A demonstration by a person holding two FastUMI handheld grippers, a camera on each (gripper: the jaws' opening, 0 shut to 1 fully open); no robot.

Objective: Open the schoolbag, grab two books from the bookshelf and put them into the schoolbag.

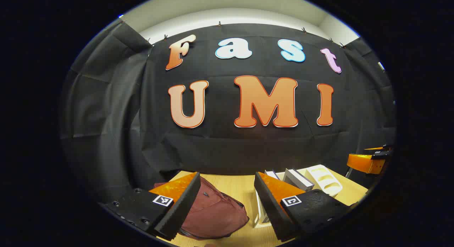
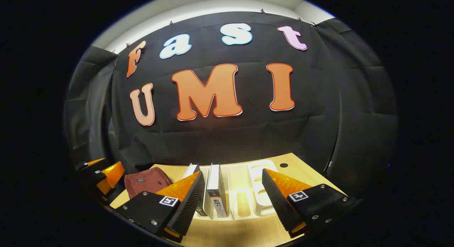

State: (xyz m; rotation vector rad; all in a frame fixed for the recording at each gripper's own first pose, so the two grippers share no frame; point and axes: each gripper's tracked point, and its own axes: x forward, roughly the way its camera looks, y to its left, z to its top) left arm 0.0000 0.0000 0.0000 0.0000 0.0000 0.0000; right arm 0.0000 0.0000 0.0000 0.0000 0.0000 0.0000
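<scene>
A dark red schoolbag [image 1: 216, 213] lies on the wooden table [image 1: 244, 190], its zip closed as far as I can see. My left gripper [image 1: 227, 197] hovers open above it, nothing between its fingers. A white bookshelf [image 2: 260, 185] stands to the bag's right, with two books [image 2: 216, 190] upright in its slots. In front of that shelf my right gripper [image 2: 232, 195] is held open and empty. In the right gripper view the schoolbag [image 2: 147, 183] lies at the left, with the left gripper [image 2: 101, 174] beside it. The right gripper [image 1: 370, 160] appears at the right edge of the left gripper view.
The black cloth wall closes off the table's far side and both ends. A round cable hole [image 2: 283, 165] sits in the table top behind the bookshelf. Bare wood [image 2: 241, 234] runs along the front of the shelf.
</scene>
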